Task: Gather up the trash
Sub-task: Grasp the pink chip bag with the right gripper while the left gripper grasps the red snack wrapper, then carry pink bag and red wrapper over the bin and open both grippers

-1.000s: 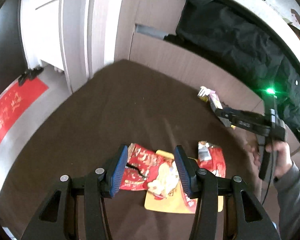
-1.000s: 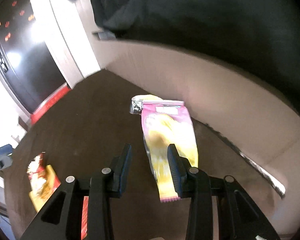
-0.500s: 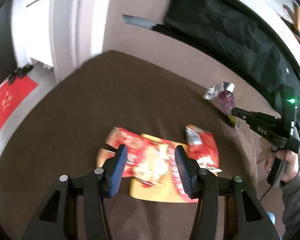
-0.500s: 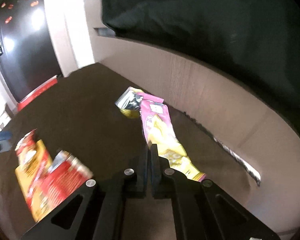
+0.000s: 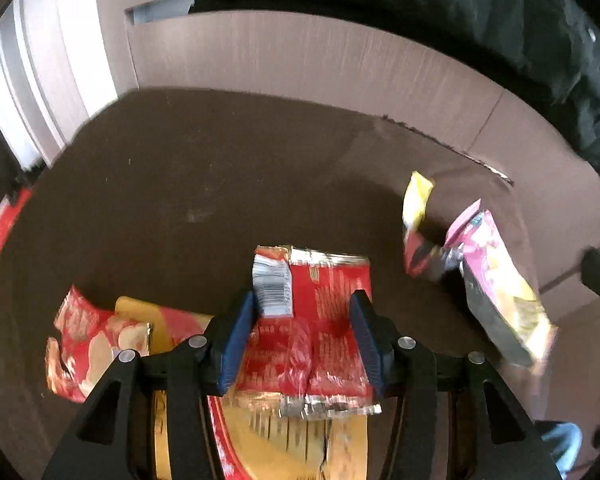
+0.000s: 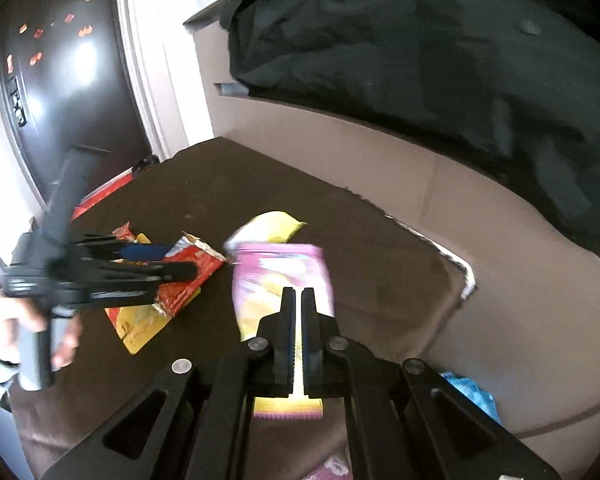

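Trash here is thin foil wrappers on the brown table: a pink-and-yellow snack bag (image 6: 278, 276), pinched at its lower end by the right gripper (image 6: 297, 300), its fingers nearly closed, hangs light and floppy; a flat red foil wrapper (image 5: 320, 312) lies between the left gripper's (image 5: 302, 328) wide fingers, crinkly, probably slippery, best pinched at an edge.

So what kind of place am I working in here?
Probably a home entryway. A dark door with red stickers, white trim and a red mat sit beside a brown surface strewn with snack wrappers. A black coat drapes over the tan panel.
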`<state>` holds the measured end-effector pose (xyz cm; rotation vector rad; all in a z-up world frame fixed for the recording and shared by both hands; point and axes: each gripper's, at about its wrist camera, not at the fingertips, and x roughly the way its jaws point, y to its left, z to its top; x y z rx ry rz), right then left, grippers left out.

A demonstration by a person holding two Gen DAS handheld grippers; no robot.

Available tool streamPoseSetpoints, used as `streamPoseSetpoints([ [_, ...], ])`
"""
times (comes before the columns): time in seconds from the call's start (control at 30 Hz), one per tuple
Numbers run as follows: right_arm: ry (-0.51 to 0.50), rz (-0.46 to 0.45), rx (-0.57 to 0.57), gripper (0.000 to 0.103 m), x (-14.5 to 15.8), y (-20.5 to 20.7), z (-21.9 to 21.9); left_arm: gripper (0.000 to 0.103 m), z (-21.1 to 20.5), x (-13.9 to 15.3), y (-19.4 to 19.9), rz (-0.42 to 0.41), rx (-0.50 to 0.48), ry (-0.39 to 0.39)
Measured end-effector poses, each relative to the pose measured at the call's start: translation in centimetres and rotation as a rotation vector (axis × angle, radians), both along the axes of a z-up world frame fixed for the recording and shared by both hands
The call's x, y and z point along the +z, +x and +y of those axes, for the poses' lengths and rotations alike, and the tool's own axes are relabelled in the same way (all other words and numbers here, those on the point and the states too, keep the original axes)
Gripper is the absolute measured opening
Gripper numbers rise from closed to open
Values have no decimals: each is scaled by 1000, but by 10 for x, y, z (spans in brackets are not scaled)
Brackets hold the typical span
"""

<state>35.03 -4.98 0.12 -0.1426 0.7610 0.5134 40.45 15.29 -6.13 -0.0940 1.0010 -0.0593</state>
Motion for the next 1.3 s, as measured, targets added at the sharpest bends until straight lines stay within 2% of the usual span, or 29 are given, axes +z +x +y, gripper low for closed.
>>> streamPoseSetpoints([
  [0.1,5,7,52,6,-3,-6,-3,47,-1,-1,0,5,24,-18],
  [0.13,17,22,79,6,-5,-9,-7,34,2,0,-2,-5,38,-27],
  [0.2,29,38,109,15,-9,-9,-8,31,7,3,-7,-27,58,-54],
  [0.27,33,25,119,37,-12,-8,-8,30,12,7,-12,-38,57,-60],
  [0.3,38,14,136,40,-12,-10,-12,29,13,9,-16,-43,51,-50],
  [0.37,18,15,175,41,-19,-3,4,29,15,14,-22,-56,39,-30],
  [0.47,-114,9,239,41,-36,11,30,29,21,24,-31,-82,30,-23],
  [0.57,-241,22,241,40,-58,30,50,29,28,35,-40,-106,23,-40],
  [0.6,-256,23,223,42,-63,36,53,29,31,38,-43,-113,21,-39],
  [0.63,-226,19,206,43,-62,42,51,29,33,41,-46,-118,19,-37],
  [0.7,-179,63,126,36,-62,56,44,29,34,45,-50,-128,17,-30],
  [0.73,-142,80,104,26,-61,60,39,29,33,47,-52,-134,14,-30],
  [0.77,-88,93,80,10,-57,62,32,29,32,49,-53,-139,7,-31],
  [0.83,-81,67,42,4,-47,59,25,29,26,52,-54,-146,-5,-32],
  [0.93,-67,1,22,3,-24,40,11,29,16,61,-56,-171,-22,-26],
  [1.1,3,-64,-28,2,13,10,-29,29,-15,79,-58,-191,-74,-67],
  [1.3,35,-104,-122,3,40,-21,-94,29,-96,98,-57,-224,-204,-106],
])
